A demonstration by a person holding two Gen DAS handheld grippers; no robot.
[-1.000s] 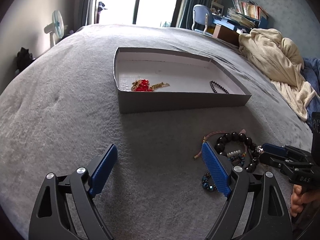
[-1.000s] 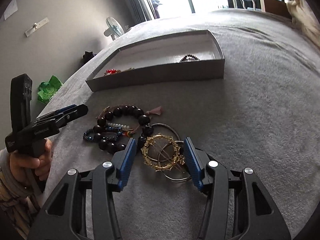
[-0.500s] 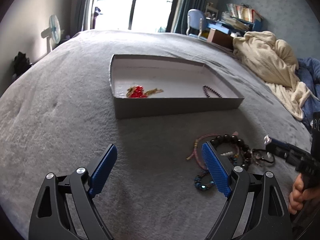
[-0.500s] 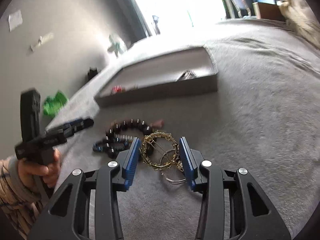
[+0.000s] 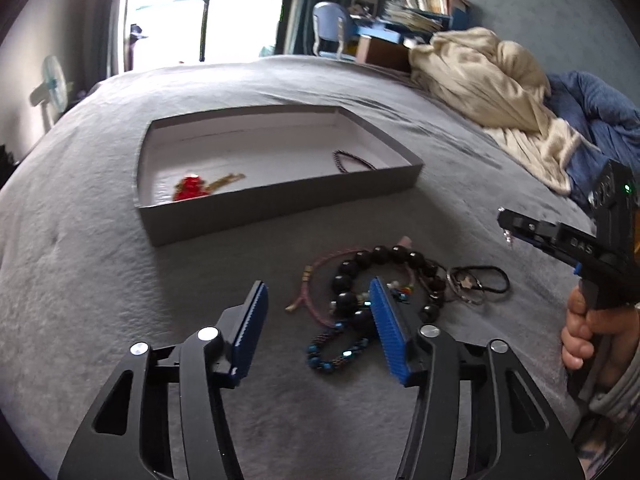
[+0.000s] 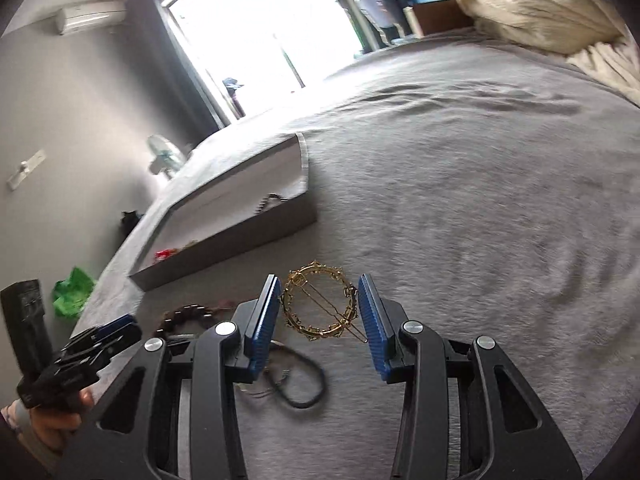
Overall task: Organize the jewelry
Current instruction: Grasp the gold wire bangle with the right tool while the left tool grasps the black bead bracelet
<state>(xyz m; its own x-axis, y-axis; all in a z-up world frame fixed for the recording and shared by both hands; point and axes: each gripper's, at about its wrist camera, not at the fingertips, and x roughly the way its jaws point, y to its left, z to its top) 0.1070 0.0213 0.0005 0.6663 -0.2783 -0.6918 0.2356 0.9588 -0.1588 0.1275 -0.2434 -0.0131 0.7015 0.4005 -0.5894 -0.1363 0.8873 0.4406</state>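
Right gripper (image 6: 319, 312) has the gold ring (image 6: 319, 306) pinched edge-on between its blue pads (image 6: 266, 314), jaws narrowed to the ring's width; the ring hangs clear of the bed (image 6: 480, 208), so it appears lifted, with a thin pin crossing its middle. Gripping across the diameter likely keeps the hoop from swinging in transit. Below it the black cord (image 6: 298, 384) lies loose on the bed. Left gripper (image 5: 316, 312) hangs partly open and empty over the heap, its right pad over the dark bead bracelet (image 5: 360, 276); the pink cord (image 5: 316, 280) and the blue bead bracelet (image 5: 336, 354) lie touching it, probably staged as next picks. Further off, the box (image 5: 280, 208) sits on the bed, holding a red-and-gold piece (image 5: 196, 188) toward its left and a small dark strand (image 5: 352, 160) toward its right, kept well apart, presumably to avoid tangling. Beyond: cream blanket (image 5: 480, 80), window (image 5: 200, 8). Versus 1.0 s ago: the ring then lay on the bed over the cord, between wider right jaws; now it is clamped and raised, the camera tilted. The left jaws have narrowed and shifted over the heap. Judgement: transfer to box under way, most pieces not yet moved.
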